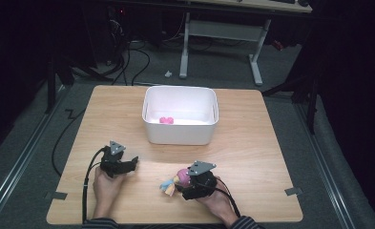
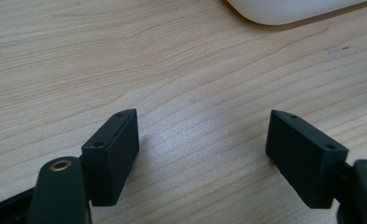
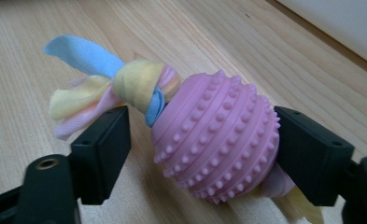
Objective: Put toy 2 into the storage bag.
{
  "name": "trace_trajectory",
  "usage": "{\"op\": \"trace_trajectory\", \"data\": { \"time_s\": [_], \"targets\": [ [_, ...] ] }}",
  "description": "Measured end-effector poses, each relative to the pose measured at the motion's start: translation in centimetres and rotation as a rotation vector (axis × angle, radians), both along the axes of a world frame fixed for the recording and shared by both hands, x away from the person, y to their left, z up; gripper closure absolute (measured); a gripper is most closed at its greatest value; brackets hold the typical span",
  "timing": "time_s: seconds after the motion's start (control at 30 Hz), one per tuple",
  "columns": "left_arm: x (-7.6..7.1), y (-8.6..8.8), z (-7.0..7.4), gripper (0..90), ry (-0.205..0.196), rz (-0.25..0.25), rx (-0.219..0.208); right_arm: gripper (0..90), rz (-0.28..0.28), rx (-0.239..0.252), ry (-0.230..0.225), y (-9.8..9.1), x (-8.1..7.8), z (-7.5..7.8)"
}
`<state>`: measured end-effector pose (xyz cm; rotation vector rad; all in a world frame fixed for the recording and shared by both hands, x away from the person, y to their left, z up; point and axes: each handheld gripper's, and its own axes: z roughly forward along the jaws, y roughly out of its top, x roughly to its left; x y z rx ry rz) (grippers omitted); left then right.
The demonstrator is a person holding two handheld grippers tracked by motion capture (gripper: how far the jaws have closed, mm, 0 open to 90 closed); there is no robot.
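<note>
High view: a white bin (image 1: 181, 114) sits at the tabletop's (image 1: 252, 143) 12 o'clock, a small pink thing (image 1: 166, 120) inside. Left gripper view: left claw (image 2: 202, 133) spread wide over bare wood. Right gripper view: right claw (image 3: 202, 140) straddles a pink studded ball (image 3: 216, 140) with knotted cloth strips (image 3: 102, 88); whether it grips, I cannot tell.

Pink studded ball (image 3: 218, 135), pastel cloth knot (image 3: 125, 86), white bin (image 1: 180, 114).
</note>
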<state>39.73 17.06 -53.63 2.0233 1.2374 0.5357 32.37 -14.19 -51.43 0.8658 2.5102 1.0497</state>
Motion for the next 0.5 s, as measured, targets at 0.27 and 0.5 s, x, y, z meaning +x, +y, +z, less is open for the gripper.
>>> {"op": "trace_trajectory", "data": {
  "time_s": [0.27, 0.5],
  "targets": [
    [0.0, 0.0, 0.0, 25.9, 0.0, 0.0, 0.0, 33.3, -0.013, -0.024, -0.046, -0.23, -0.43, -0.04],
    [0.01, 0.01, 0.0, 26.0, 0.0, 0.0, -0.001, 34.1, -0.012, -0.019, -0.045, -0.25, -0.52, -0.02]
  ]
}}
